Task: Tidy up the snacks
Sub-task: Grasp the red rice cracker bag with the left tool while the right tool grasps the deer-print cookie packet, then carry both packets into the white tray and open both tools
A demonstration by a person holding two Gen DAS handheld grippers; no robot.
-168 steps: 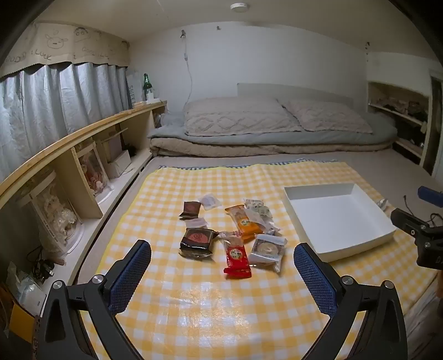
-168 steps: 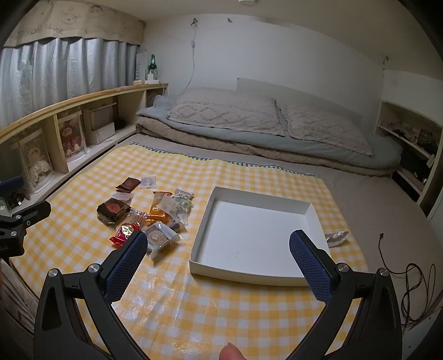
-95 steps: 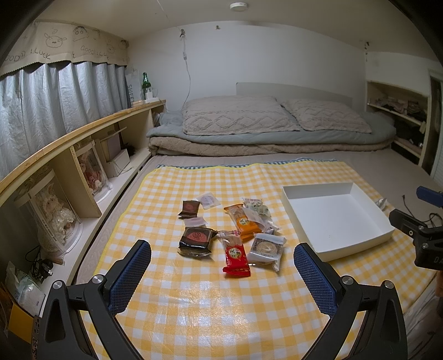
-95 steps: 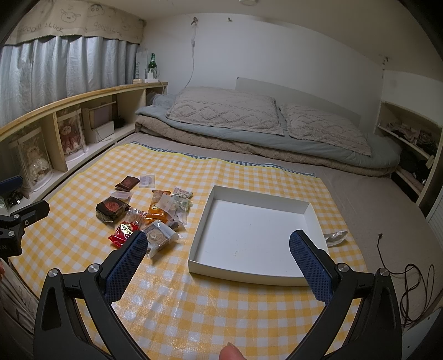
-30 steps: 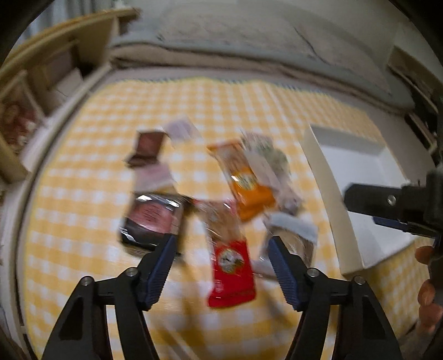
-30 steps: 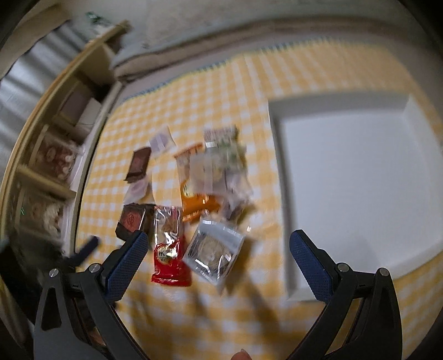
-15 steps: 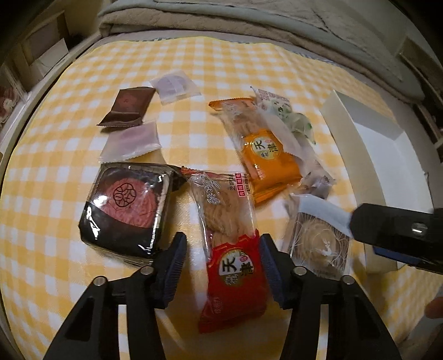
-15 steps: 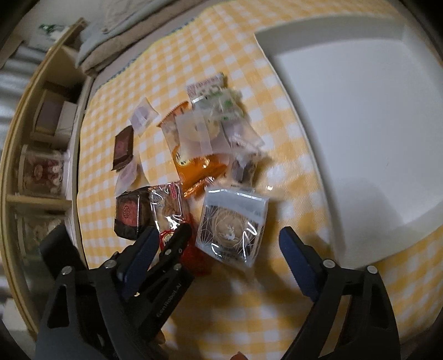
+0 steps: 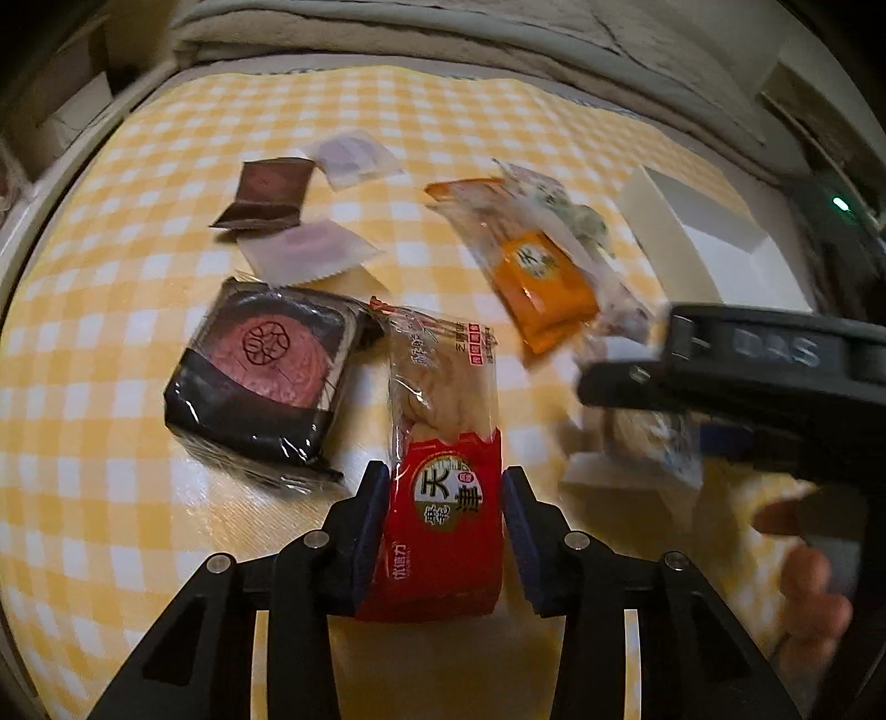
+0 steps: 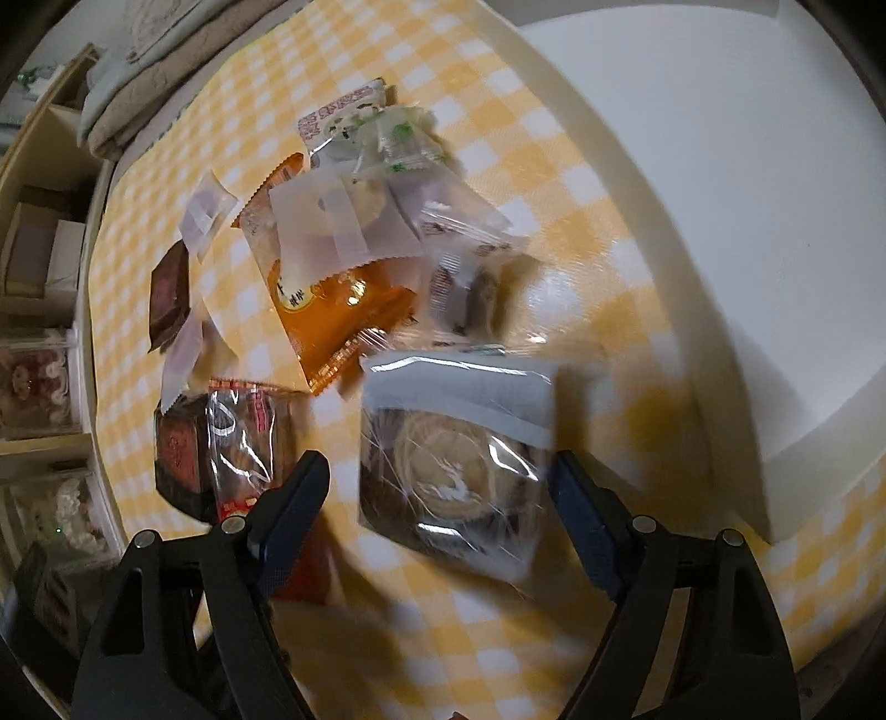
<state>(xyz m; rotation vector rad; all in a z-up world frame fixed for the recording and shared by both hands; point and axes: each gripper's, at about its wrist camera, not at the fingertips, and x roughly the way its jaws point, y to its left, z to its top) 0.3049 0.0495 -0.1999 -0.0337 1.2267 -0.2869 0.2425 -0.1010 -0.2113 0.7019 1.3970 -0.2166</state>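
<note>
Several snack packets lie on a yellow checked cloth [image 9: 111, 421]. My left gripper [image 9: 443, 515] has its jaws against both sides of the red snack packet [image 9: 443, 443] and grips its lower end. My right gripper [image 10: 437, 498] is open, its jaws on either side of a clear packet with a round pastry [image 10: 454, 443], left jaw apart from it. In the left wrist view the right gripper [image 9: 720, 371] covers that pastry packet. An orange packet [image 9: 537, 277] [image 10: 326, 299], a dark boxed mooncake [image 9: 266, 360] and small sachets lie around. The white tray [image 10: 720, 166] sits at the right.
A brown sachet [image 9: 266, 191] and pale sachets [image 9: 310, 249] lie at the far left of the pile. Bedding [image 9: 387, 39] runs along the far side. Wooden shelves [image 10: 39, 277] stand beyond the cloth's left edge.
Both grippers have come down onto the pile. The left jaws have narrowed onto the red packet. The right jaws have moved in around the pastry packet.
</note>
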